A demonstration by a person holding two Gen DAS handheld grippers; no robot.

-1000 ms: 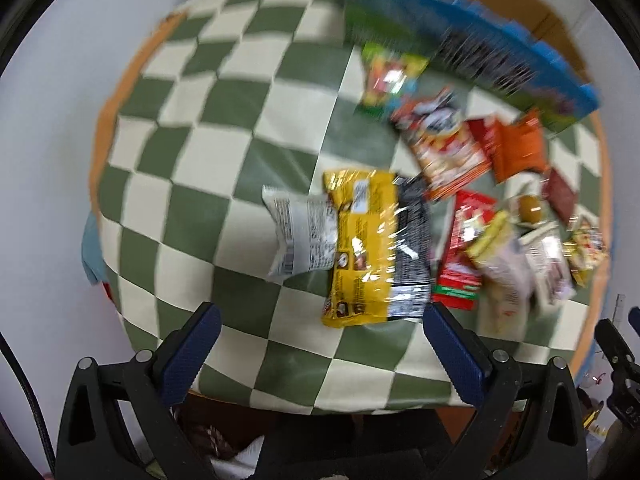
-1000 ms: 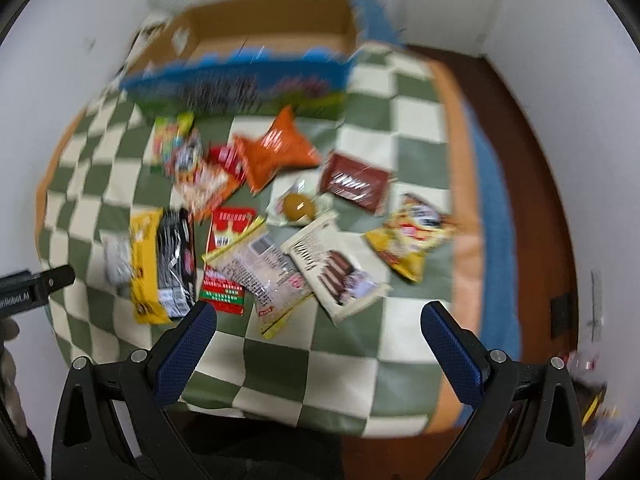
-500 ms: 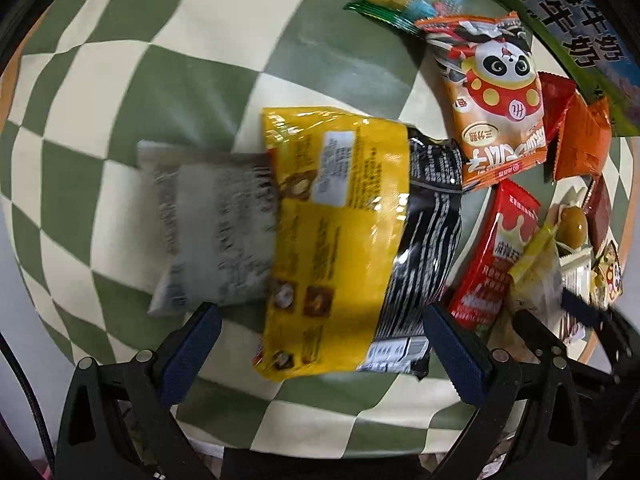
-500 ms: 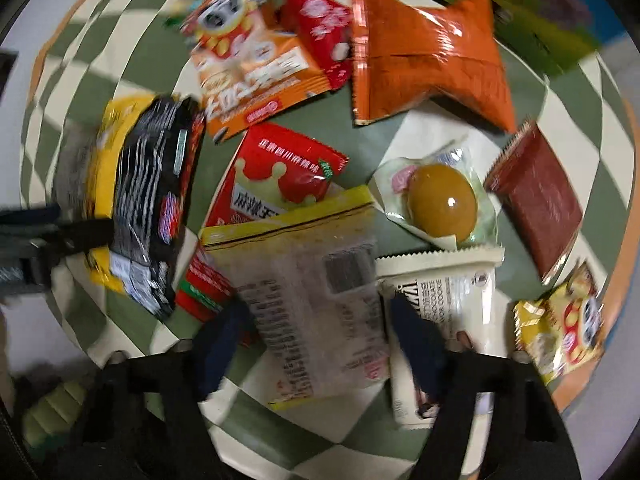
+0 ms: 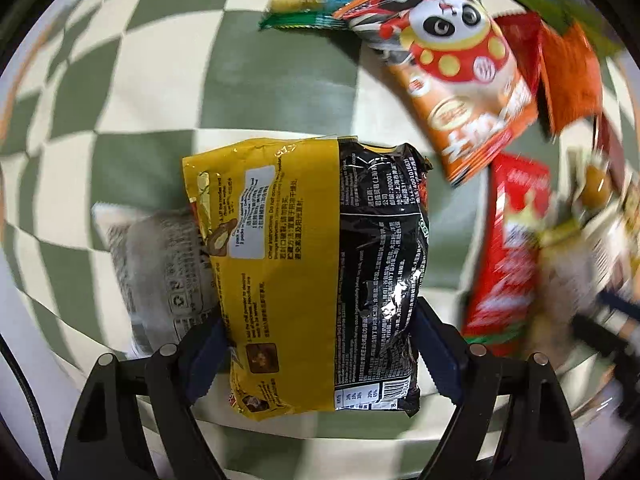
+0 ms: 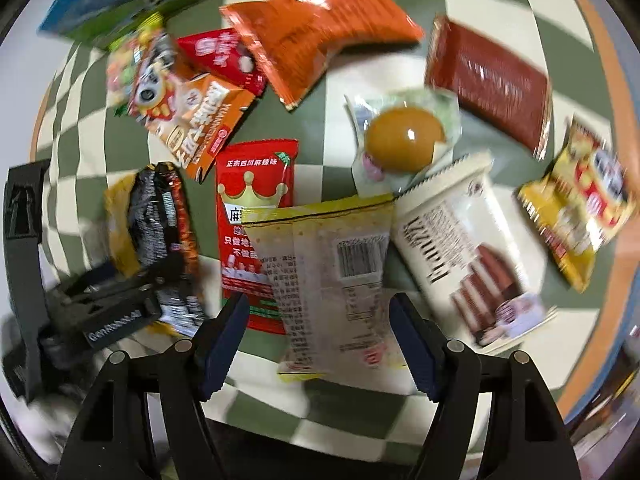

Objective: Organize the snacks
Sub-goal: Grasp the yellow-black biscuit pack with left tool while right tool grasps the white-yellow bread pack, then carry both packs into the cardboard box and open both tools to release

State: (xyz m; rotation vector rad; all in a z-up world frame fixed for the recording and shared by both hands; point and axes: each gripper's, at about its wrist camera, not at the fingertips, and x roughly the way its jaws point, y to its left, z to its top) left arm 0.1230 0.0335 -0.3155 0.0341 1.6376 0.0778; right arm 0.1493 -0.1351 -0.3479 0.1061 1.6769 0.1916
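Observation:
Snack packets lie on a green-and-white checked tablecloth [image 5: 152, 80]. My left gripper [image 5: 318, 344] has its blue fingers pressed against both sides of a yellow-and-black packet [image 5: 320, 264], which lies on a grey packet [image 5: 160, 264]. My right gripper [image 6: 318, 336] straddles a pale yellow-edged packet [image 6: 332, 276], its fingers close to the packet's sides with a small gap showing. The yellow-and-black packet [image 6: 156, 220] and the left gripper's body [image 6: 100, 312] also show in the right wrist view.
Around lie a panda packet [image 5: 456, 80], a red crown packet [image 6: 252, 216], an orange bag [image 6: 320, 24], a wrapped egg [image 6: 404, 136], a dark red packet [image 6: 488, 80], a white chocolate-biscuit packet [image 6: 468, 248] and a yellow packet [image 6: 580, 220]. A blue-green box [image 6: 120, 0] stands behind.
Both grippers came down close to the table. The left closed onto the yellow-and-black packet. The right narrowed around the pale packet.

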